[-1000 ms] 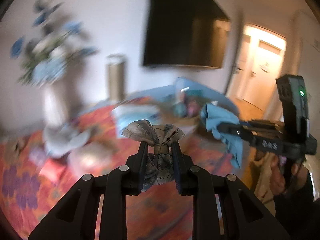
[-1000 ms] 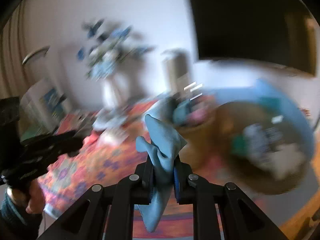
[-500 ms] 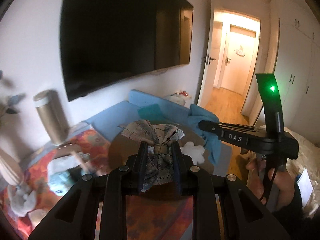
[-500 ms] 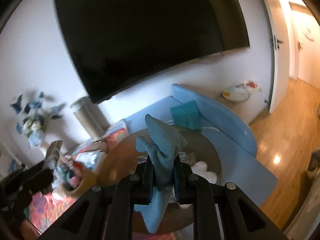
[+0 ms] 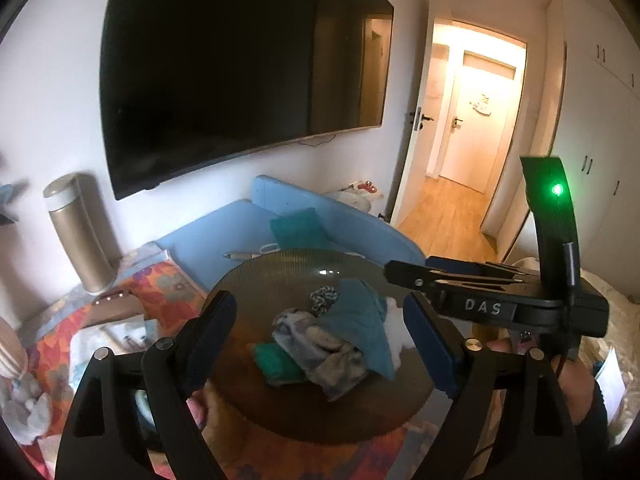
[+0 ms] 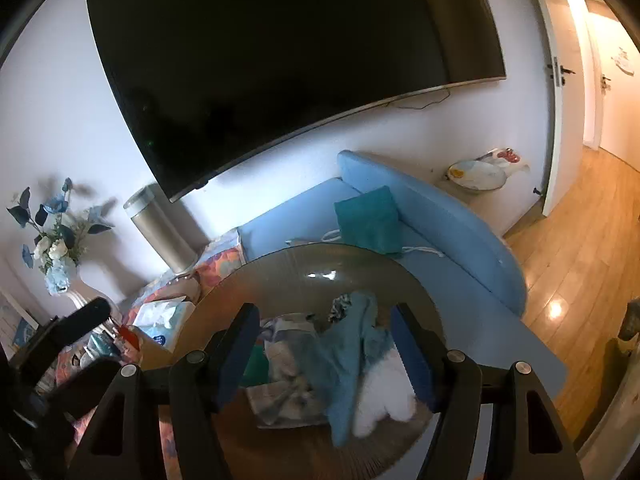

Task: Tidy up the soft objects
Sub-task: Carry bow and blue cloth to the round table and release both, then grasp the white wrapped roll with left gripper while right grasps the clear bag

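Both the left gripper (image 5: pixel 320 340) and right gripper (image 6: pixel 325 344) hang spread wide and empty over the round brown tray (image 5: pixel 256 280), where the teal cloth (image 5: pixel 360 328) and gray plaid bow (image 5: pixel 316 348) sit piled, so lifting straight up probably avoids snagging anything.

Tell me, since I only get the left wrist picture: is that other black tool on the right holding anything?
Observer: No. In the right wrist view, the right gripper is wide open and empty over the round brown tray.
Visitor: What is the white bit at the right of the heap?
Observer: A white fluffy item, lying against the teal cloth.
Visitor: Anything off to the left that I miss?
Observer: A white vase of blue and white flowers stands by the wall, left of the gold canister.
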`<state>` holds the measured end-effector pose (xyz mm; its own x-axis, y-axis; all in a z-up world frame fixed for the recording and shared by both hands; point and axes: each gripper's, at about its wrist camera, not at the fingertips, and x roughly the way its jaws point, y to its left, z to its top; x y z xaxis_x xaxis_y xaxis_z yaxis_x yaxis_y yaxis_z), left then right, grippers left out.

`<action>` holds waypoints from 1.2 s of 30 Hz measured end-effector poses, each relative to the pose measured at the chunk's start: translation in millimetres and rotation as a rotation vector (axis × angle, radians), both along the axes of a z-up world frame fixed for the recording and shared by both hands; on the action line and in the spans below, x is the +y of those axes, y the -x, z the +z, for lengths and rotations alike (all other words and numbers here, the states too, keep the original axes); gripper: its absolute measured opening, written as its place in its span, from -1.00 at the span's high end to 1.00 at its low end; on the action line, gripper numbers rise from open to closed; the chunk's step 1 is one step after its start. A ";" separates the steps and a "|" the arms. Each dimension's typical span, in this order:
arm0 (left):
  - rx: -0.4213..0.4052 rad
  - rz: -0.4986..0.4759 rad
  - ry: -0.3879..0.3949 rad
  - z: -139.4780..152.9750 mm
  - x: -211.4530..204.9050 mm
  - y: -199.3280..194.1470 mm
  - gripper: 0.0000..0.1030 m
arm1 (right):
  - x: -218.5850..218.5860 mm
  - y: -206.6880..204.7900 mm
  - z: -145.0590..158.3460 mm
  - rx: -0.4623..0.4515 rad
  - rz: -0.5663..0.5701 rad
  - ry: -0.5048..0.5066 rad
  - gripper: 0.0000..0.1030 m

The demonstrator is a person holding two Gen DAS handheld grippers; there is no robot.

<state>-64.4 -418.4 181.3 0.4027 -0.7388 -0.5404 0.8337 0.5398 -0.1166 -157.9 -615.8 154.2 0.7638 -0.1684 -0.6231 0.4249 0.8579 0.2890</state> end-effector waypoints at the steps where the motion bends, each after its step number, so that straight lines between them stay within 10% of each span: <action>1: 0.003 0.004 0.011 3.5 6.5 0.6 -0.64 | 1.1 5.6 1.8 -0.007 -0.003 -0.001 -0.28; 17: -0.129 0.355 0.019 15.3 210.8 28.2 -0.64 | 149.2 40.5 50.5 -0.137 0.268 0.112 -0.30; 23: -0.068 0.558 0.008 -5.5 318.9 11.9 -0.64 | 223.4 29.1 62.1 -0.176 0.428 0.160 -0.63; 27: 0.019 0.689 0.031 -21.6 383.4 -2.7 -0.64 | 279.1 -2.7 40.5 -0.102 0.553 0.134 -0.65; 36: -0.057 0.913 -0.077 31.7 492.4 -10.7 -0.74 | 352.4 -92.0 -44.3 0.114 0.677 0.087 -0.65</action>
<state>-53.7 74.0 213.0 0.8400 -0.0834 -0.5362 0.0829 0.9962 -0.0251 -65.9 -263.3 109.9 0.6490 0.2694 -0.7115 -0.1890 0.9630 0.1922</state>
